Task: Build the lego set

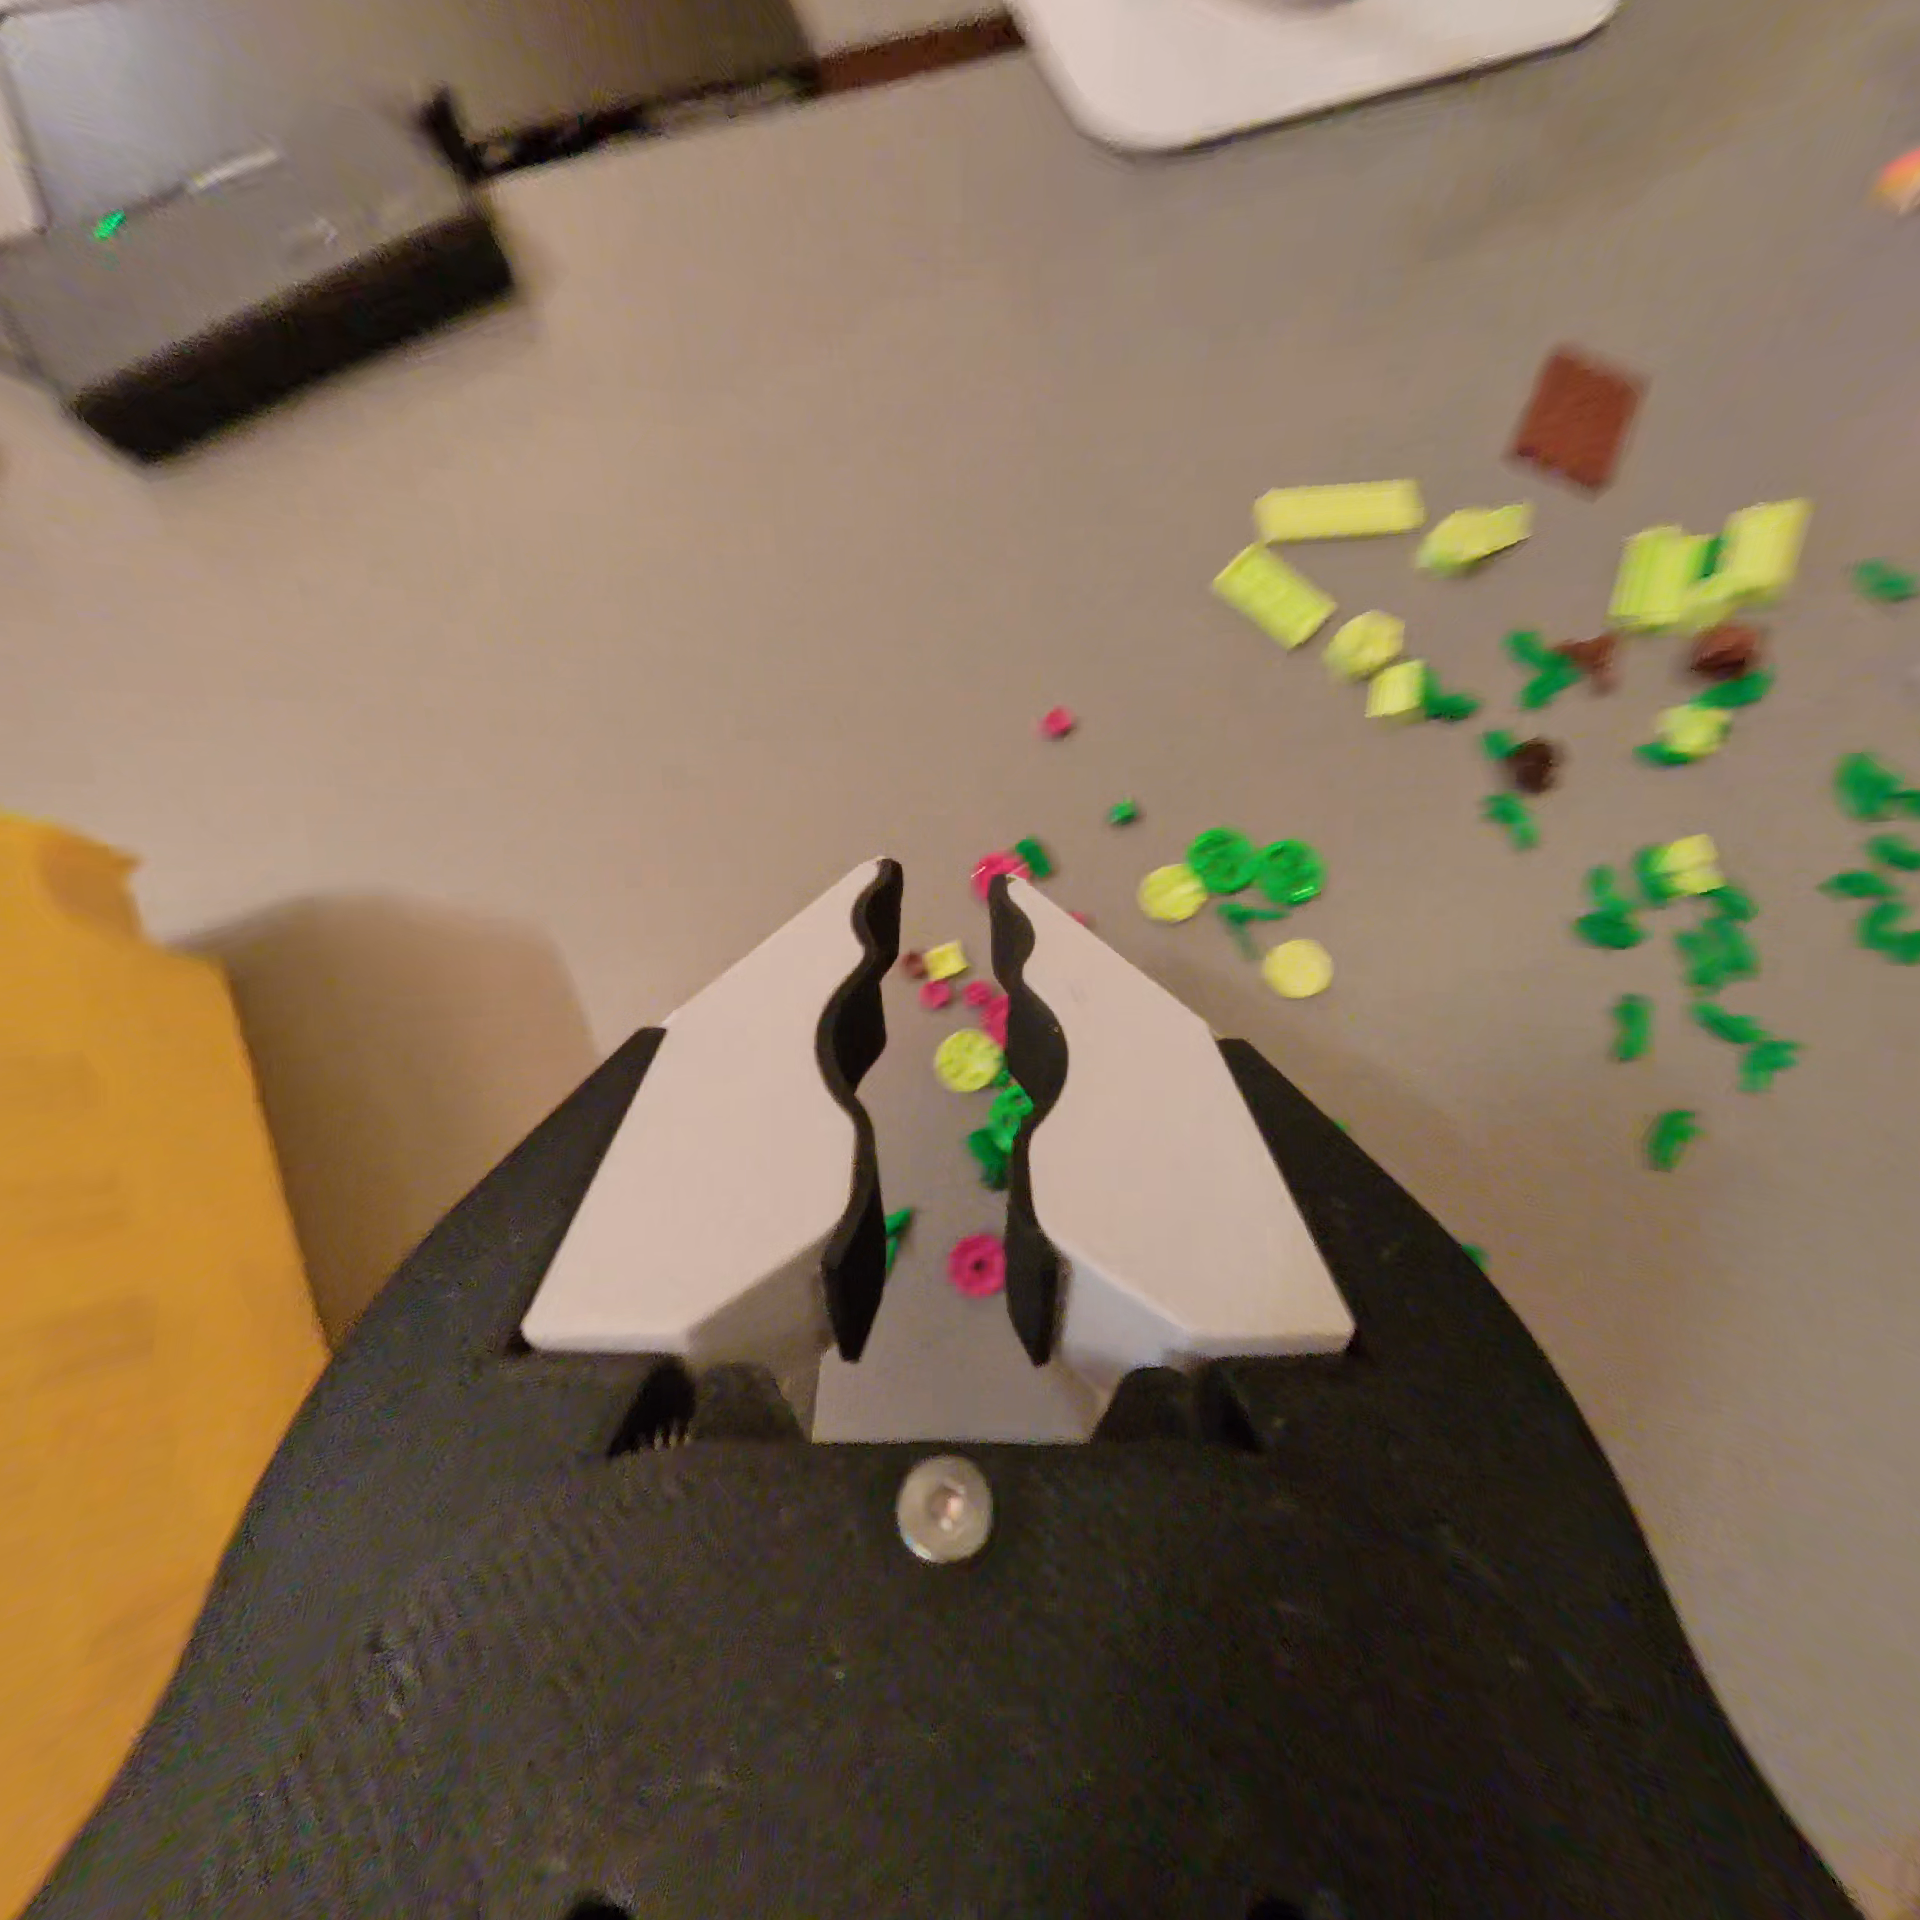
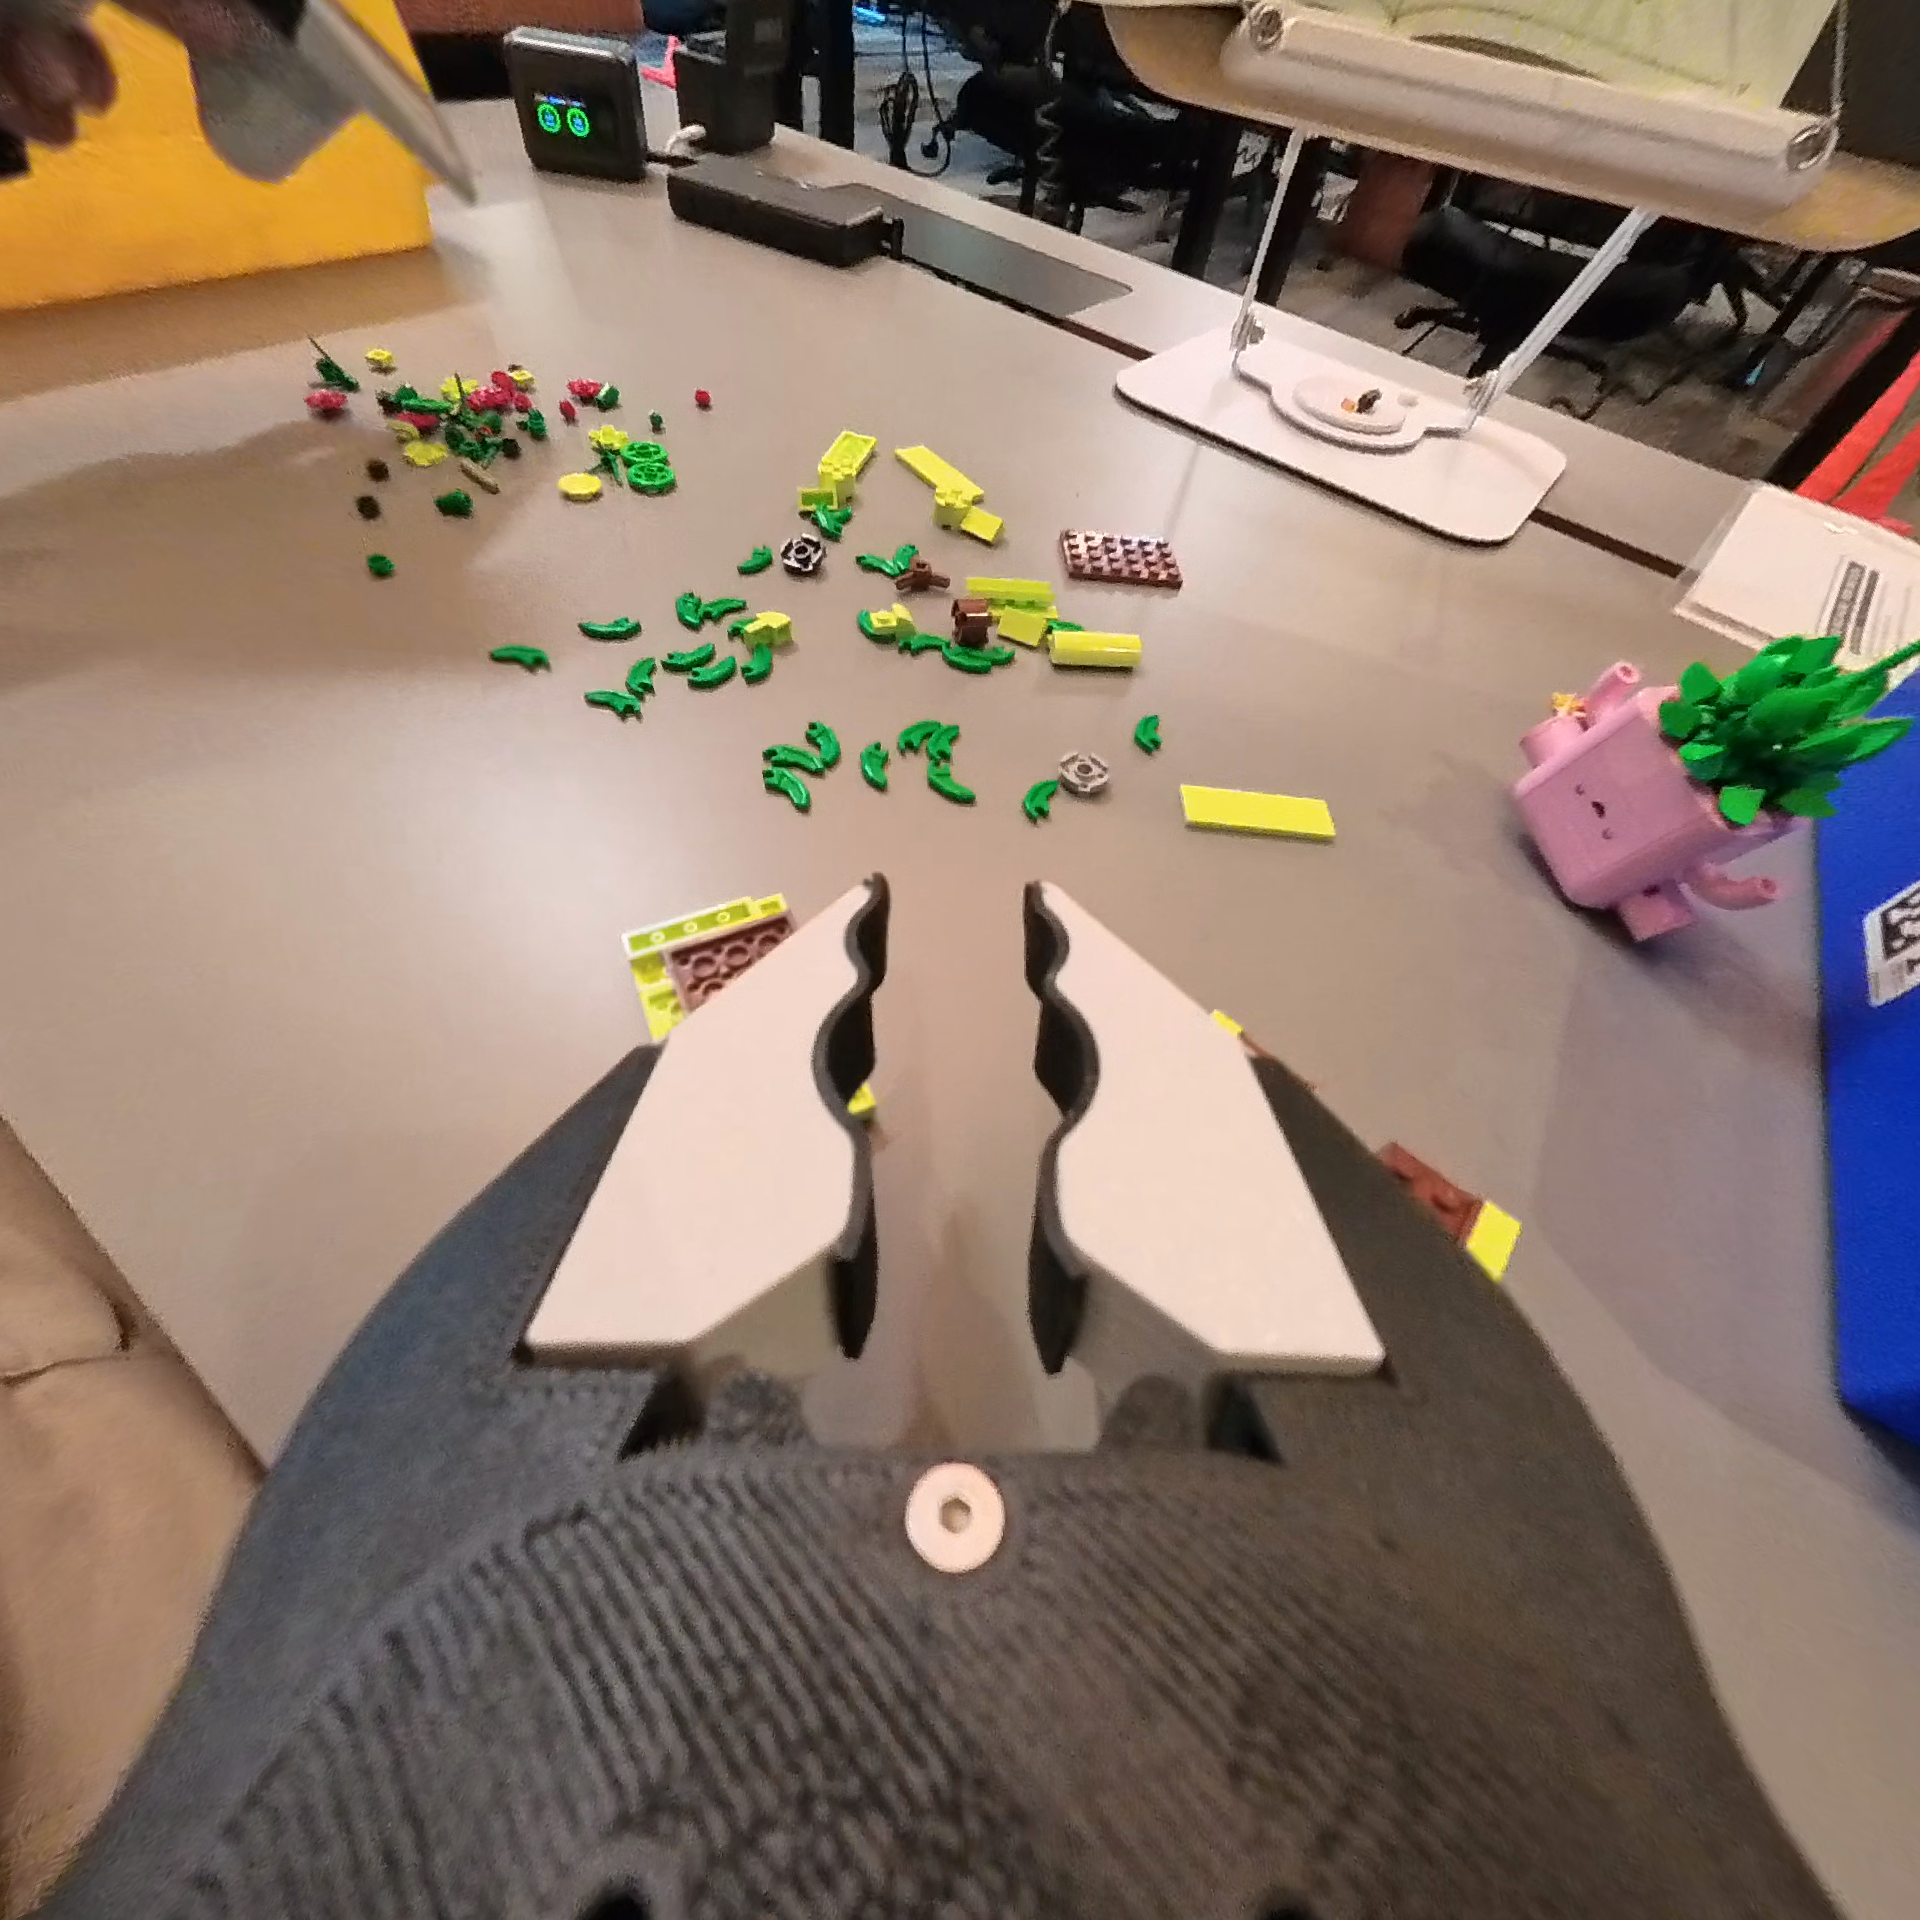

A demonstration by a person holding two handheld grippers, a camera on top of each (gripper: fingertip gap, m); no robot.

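Note:
Loose lego pieces lie scattered on the grey table [image 2: 312,831]: green leaves [image 2: 790,769], lime bricks [image 2: 1091,649], a brown studded plate [image 2: 1120,561], a flat lime tile [image 2: 1255,810] and small pink and green bits [image 2: 468,416]. My left gripper [image 1: 943,883] is open and empty, hovering over small pink rounds [image 1: 977,1265] and lime rounds [image 1: 966,1060]; the view is blurred. My right gripper [image 2: 954,896] is open and empty above the table. A partly built lime and brown piece [image 2: 707,956] lies under its left finger. The left gripper also shows at the top left of the right wrist view [image 2: 312,94].
A built pink lego figure with green leaves [image 2: 1662,800] lies at the right. A white lamp stand [image 2: 1351,436], a yellow box [image 2: 187,229], a small screen device [image 2: 577,104], a black bar [image 2: 790,213], a blue mat [image 2: 1870,1039] and a dark box [image 1: 229,281] stand around the table. One gripper's finger ends stand about 40 cm off the other's. To reach the flat lime tile [image 2: 1255,810] in a straight line is about 15 cm for my right fingers, about 35 cm for my left. About 25 cm separates my right fingertips from the brown studded plate [image 2: 1120,561]. My left wrist view [image 1: 1591,421] looks at it from another angle.

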